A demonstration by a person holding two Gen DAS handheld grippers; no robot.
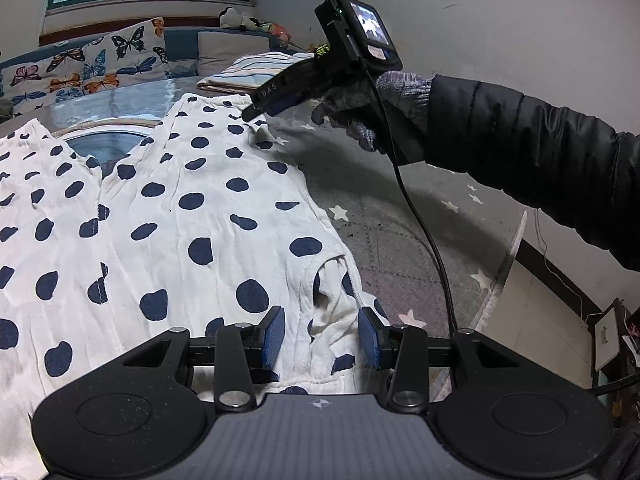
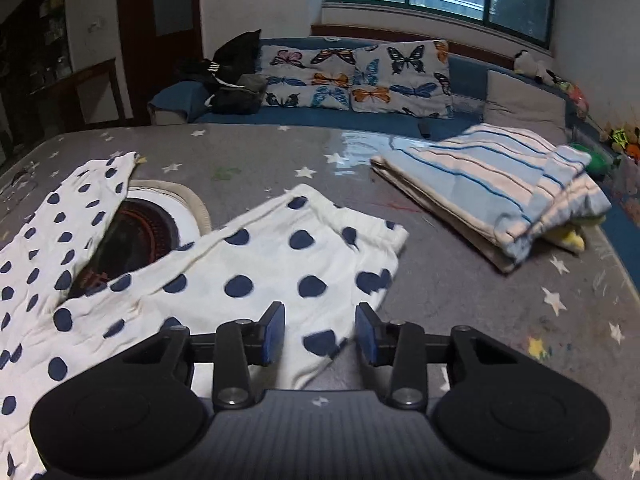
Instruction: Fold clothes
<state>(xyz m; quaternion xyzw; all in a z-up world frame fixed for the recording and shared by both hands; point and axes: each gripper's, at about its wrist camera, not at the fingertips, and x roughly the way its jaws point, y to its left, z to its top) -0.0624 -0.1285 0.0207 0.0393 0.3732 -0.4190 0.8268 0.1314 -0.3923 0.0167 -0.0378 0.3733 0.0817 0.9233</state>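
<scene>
A white garment with navy polka dots [image 1: 180, 208] lies spread on the grey star-print table [image 1: 392, 216]. My left gripper [image 1: 322, 338] is open at the garment's near right corner, where a sleeve-like fold lies between its blue pads [image 1: 274, 336]. My right gripper [image 2: 320, 334] is also open, low over the garment's [image 2: 260, 268] edge. In the left wrist view the right gripper [image 1: 256, 112] is held by a gloved hand [image 1: 360, 108] in a dark sleeve, its tip touching the garment's far right edge.
A folded blue-striped cloth [image 2: 500, 196] lies at the table's far right. A round cooktop [image 2: 140, 232] sits in the table, partly under the garment. Behind is a blue sofa with butterfly cushions [image 2: 352, 76]. A black cable [image 1: 424, 224] hangs from the right gripper.
</scene>
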